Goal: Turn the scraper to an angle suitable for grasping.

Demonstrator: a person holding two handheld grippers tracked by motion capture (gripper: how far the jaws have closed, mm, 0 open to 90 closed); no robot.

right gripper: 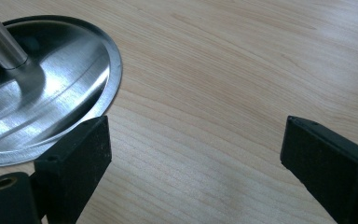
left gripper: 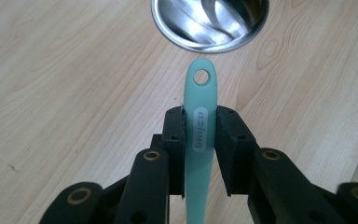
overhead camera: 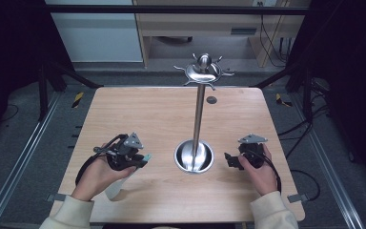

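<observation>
A mint-green plastic utensil handle (left gripper: pixel 200 121) with a round hanging hole near its tip and a pale oval label along its length sits pinched between the two black jaws of the left gripper (left gripper: pixel 200 140), which are closed tight against its sides; the handle's holed end pokes out past the jaw tips toward the round, polished steel base (left gripper: pixel 209 23) of a tall metal hanging stand. In the high view that left gripper (overhead camera: pixel 140 160), held in the person's left hand (overhead camera: pixel 97 174), lies low over the light wooden table (overhead camera: pixel 147 114) just left of the stand's base (overhead camera: pixel 194 156), with the green tip showing at its front. The stand's slim steel pole (overhead camera: pixel 199 112) rises to a dished top ringed with curved hooks (overhead camera: pixel 203 71). To the right of the base, the right gripper (overhead camera: pixel 231 160) rests in the right hand (overhead camera: pixel 259 169); its jaws stand wide apart with nothing between them, the bare tabletop (right gripper: pixel 205 84) visible in the gap and the base's rim (right gripper: pixel 107 60) beside one jaw.
</observation>
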